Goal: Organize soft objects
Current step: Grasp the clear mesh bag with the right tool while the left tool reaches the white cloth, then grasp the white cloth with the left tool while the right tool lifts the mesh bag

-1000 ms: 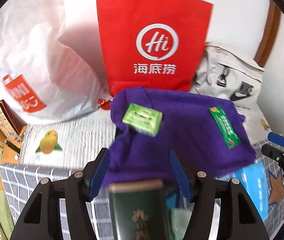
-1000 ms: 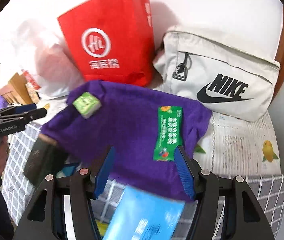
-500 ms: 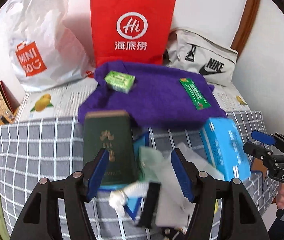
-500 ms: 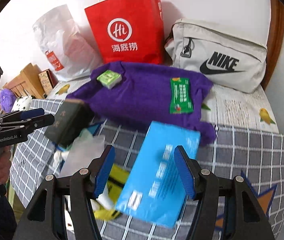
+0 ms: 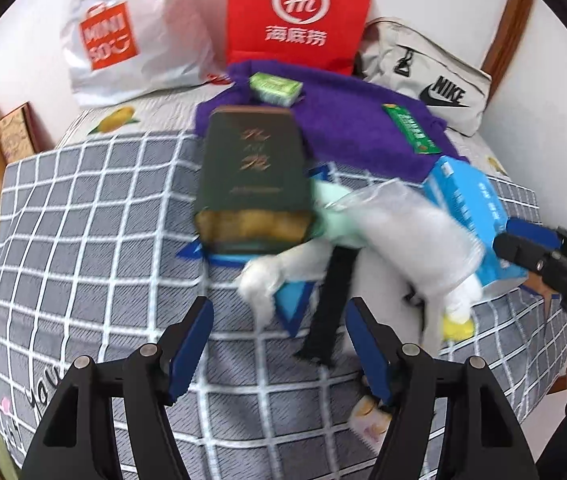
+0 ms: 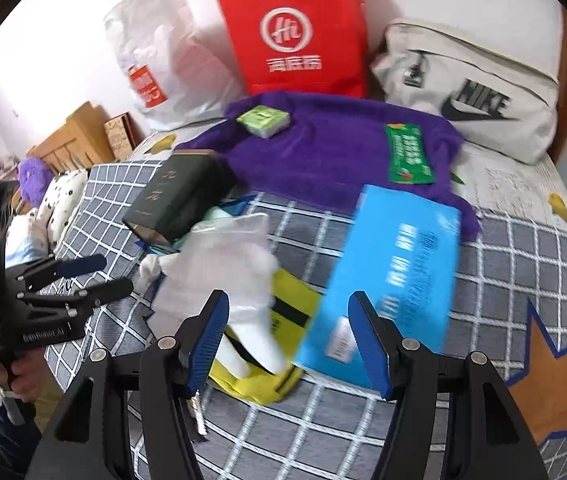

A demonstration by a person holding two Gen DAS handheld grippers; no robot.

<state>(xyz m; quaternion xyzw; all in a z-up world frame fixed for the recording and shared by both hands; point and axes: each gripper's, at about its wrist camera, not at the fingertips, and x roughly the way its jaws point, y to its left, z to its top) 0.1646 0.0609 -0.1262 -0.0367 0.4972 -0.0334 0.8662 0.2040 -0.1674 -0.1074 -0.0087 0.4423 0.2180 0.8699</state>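
A purple towel (image 5: 347,120) (image 6: 323,148) lies at the back of the bed, with a small green box (image 5: 275,87) (image 6: 264,119) and a green sachet (image 5: 412,129) (image 6: 408,153) on it. In front lie a dark green box (image 5: 252,176) (image 6: 175,200), a white plastic-wrapped bundle (image 5: 395,236) (image 6: 231,264), a blue pack (image 5: 471,208) (image 6: 391,276) and a yellow bag (image 6: 283,320). My left gripper (image 5: 279,344) is open and empty above the grid blanket. My right gripper (image 6: 289,340) is open and empty over the white bundle and blue pack.
A red paper bag (image 5: 299,12) (image 6: 295,32), a white Miniso plastic bag (image 5: 123,32) (image 6: 163,64) and a grey Nike bag (image 5: 423,76) (image 6: 467,88) stand against the wall. Wooden boxes (image 6: 79,140) sit at the left. The grid blanket (image 5: 83,240) covers the bed front.
Both grippers have pulled back and tilted down from the towel, so the dark box, white bundle and blue pack now fill the views. Both stay open.
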